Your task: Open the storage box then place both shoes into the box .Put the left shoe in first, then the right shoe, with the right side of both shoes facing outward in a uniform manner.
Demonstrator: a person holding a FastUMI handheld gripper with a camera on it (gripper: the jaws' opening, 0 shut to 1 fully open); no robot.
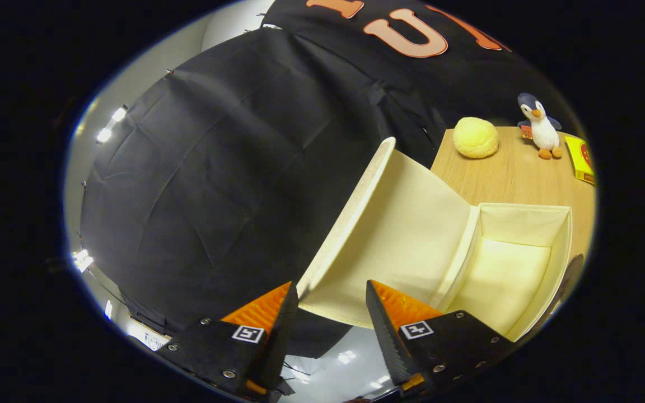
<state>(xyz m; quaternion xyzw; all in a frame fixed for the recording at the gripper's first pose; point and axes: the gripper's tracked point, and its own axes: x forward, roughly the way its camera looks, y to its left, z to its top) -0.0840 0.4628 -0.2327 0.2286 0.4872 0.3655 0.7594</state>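
Storage box on the wooden table, shown with its lid swung up and back, so the pale interior lies exposed and holds nothing. Judged from this, the opening step is all but complete, while both shoe placements, left then right, remain to be done. The lid stands tilted on its hinge edge, its free corner reaching down between the fingers. The gripper is parted about as wide as that corner; whether either finger actually presses the fabric cannot be told, and no firm pinch is evident. Beyond the box, well apart from it, sit a yellow bun-shaped toy, a plush penguin and a yellow packet.
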